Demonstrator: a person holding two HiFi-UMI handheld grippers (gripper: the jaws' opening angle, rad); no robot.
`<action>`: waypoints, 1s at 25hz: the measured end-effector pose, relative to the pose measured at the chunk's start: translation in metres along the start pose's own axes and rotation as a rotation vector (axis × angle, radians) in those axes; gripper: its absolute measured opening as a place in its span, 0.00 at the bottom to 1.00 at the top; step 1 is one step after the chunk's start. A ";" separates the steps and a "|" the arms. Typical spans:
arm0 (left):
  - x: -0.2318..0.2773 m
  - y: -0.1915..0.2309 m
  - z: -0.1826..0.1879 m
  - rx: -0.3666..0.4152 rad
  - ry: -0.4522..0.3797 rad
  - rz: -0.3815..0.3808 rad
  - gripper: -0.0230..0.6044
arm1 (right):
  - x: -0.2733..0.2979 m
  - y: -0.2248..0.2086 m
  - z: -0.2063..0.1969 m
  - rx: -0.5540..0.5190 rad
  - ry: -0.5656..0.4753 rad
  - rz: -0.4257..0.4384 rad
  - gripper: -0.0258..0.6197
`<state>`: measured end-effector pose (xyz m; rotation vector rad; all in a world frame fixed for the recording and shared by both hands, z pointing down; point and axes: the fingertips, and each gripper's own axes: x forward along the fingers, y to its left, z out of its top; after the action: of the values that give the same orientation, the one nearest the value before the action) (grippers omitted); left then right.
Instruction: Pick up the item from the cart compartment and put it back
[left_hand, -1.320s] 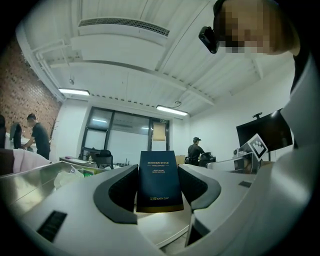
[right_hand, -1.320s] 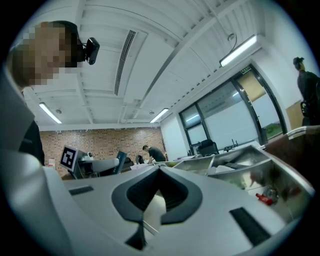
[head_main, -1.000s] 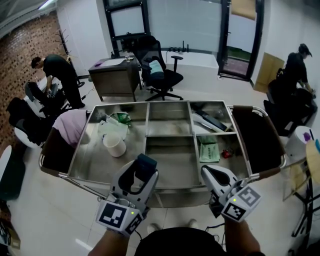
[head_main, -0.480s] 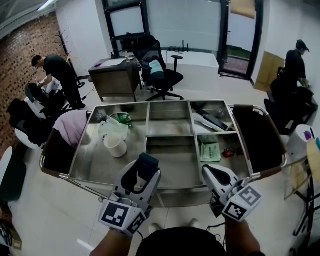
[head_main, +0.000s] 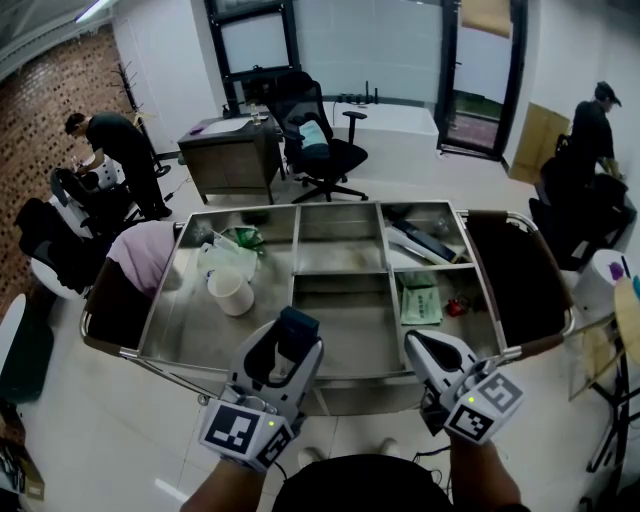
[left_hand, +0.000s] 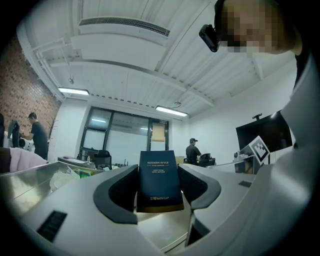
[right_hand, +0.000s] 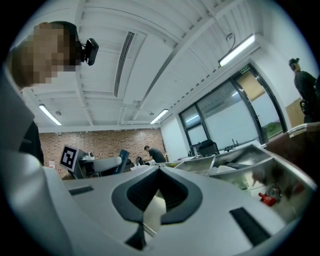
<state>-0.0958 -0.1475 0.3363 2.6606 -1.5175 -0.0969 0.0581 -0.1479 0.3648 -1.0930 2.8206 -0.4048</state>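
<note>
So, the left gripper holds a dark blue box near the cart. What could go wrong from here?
1. The left gripper pinches the dark blue box only at its two side edges. It could tilt or slip while it is lowered.
2. The left compartment holds a white cup and plastic bags. A descent there might knock the cup over.
3. The divider beside that compartment is close. The box might catch on it.

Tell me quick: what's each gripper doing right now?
Left gripper: fingers closed on the dark blue box.
Right gripper: fingers closed, empty.
</note>
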 end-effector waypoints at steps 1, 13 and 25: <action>0.000 0.000 0.000 0.000 0.000 -0.001 0.43 | 0.000 0.000 0.000 -0.001 0.000 0.001 0.06; 0.000 -0.002 0.006 0.017 0.003 -0.001 0.43 | -0.001 0.001 0.004 -0.012 -0.001 0.000 0.06; 0.021 -0.001 0.005 0.080 0.039 -0.005 0.43 | -0.004 -0.003 0.004 -0.009 -0.003 -0.005 0.06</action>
<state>-0.0842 -0.1653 0.3307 2.7104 -1.5352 0.0153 0.0635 -0.1486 0.3618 -1.1016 2.8198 -0.3912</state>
